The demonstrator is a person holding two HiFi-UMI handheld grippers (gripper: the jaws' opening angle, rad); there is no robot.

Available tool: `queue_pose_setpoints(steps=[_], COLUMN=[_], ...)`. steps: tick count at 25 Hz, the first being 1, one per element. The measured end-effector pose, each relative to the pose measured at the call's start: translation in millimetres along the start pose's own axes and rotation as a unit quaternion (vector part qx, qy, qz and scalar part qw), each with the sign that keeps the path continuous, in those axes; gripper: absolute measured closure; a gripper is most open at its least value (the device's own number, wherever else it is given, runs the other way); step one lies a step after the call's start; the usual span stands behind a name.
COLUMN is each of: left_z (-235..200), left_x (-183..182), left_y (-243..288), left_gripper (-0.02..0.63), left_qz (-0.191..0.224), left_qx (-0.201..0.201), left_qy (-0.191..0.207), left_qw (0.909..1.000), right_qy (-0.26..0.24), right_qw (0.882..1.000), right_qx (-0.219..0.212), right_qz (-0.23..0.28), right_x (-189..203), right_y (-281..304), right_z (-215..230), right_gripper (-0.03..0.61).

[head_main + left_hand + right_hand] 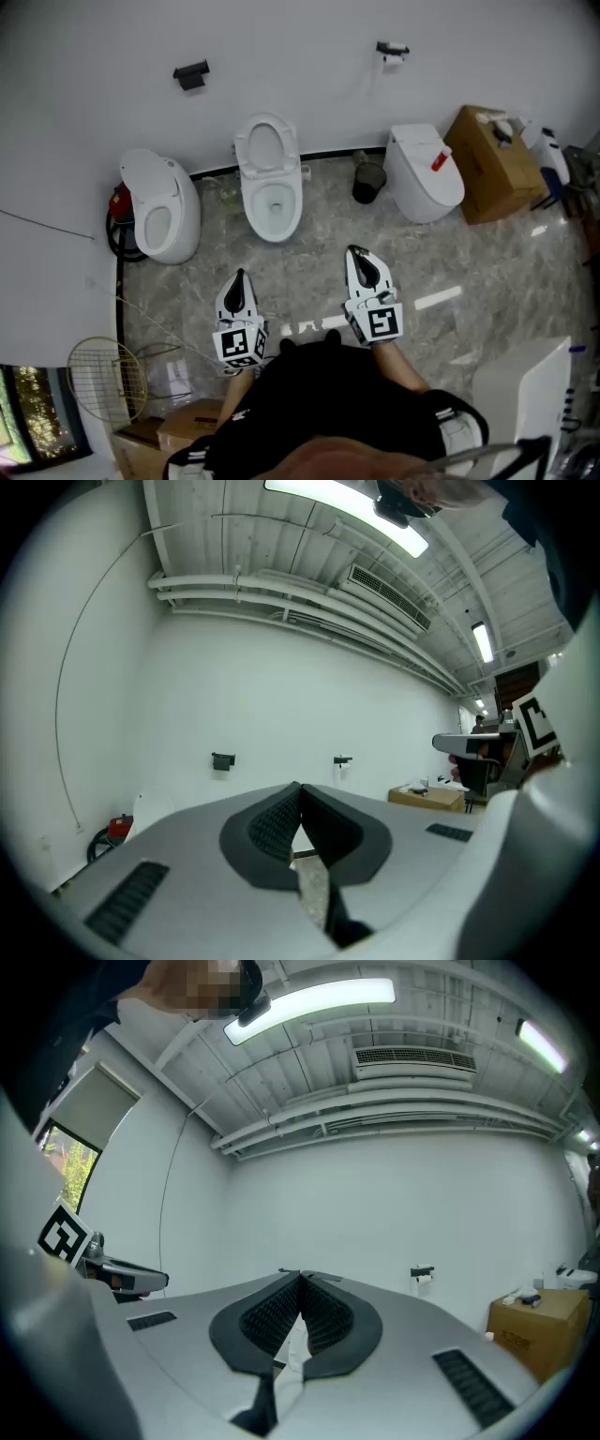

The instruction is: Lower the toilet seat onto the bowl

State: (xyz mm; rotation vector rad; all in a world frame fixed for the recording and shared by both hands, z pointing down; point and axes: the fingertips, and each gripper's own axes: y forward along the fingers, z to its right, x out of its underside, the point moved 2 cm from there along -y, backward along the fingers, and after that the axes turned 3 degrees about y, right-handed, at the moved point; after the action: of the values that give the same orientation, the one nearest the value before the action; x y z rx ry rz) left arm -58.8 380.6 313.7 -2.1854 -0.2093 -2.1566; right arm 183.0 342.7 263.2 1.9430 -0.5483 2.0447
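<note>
We're looking steeply down at a row of three white ceramic toilets against the white wall (pixel 300 56). Ours is the middle one. Its white oval toilet seat (pixel 267 122) stands raised at the wall end, and the open white bowl (pixel 258 211) lies bare below it on the grey marbled floor (pixel 319 253).

The left gripper (pixel 240 275) hangs well short of that bowl. In its own view the left gripper (pixel 298 787) has its ribbed black pads (pixel 272 825) clenched tip to tip, with nothing caught between them. The right gripper (pixel 355 251) sits just beside it, a touch nearer the wall. The right gripper (pixel 300 1276) also shows its jaws pressed together and bare. Neither one touches the toilet.

To the left is a rounded white toilet (pixel 161 206) with a red object (pixel 120 199) tucked behind it. To the right is a white toilet with its lid down (pixel 424 172). It carries a red sticker (pixel 439 160), but the print is too small to read. A small black bin (pixel 368 183) stands between the middle and right toilets. Past the lidded toilet is a brown cardboard box (pixel 492 161), and any lettering on it is too small to make out. On the wall we spot a black bracket (pixel 191 75) and a paper-roll holder (pixel 392 52).
</note>
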Motion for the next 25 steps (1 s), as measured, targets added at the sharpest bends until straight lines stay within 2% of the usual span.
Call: queue_pose_setpoints(steps=[4, 8, 14, 17, 25], left_z=[0, -1, -2, -1, -1], left_x=[-4, -2, -2, 1, 2], left_y=[-1, -2, -2, -2, -1], left_gripper=[0.606, 0.606, 0.606, 0.606, 0.591], left_qz=[0.005, 0.004, 0.002, -0.003, -0.006], left_qx=[-0.003, -0.008, -0.012, -0.015, -0.017], left_qy=[0.003, 0.0, 0.002, 0.007, 0.019], left_qw=[1.0, 1.0, 0.9999, 0.9999, 0.9996], right_qy=[-0.008, 0.001, 0.019, 0.034, 0.003], right_qw=[1.0, 1.0, 1.0, 0.999, 1.0], right_qx=[-0.01, 0.0, -0.018, -0.005, 0.013], right_qz=[0.024, 0.003, 0.01, 0.003, -0.008], right_x=[7, 2, 0, 3, 7], right_y=[-1, -1, -1, -3, -5], right_z=[1, 1, 0, 6, 8], right_gripper=[0.563, 0.563, 0.563, 0.563, 0.552])
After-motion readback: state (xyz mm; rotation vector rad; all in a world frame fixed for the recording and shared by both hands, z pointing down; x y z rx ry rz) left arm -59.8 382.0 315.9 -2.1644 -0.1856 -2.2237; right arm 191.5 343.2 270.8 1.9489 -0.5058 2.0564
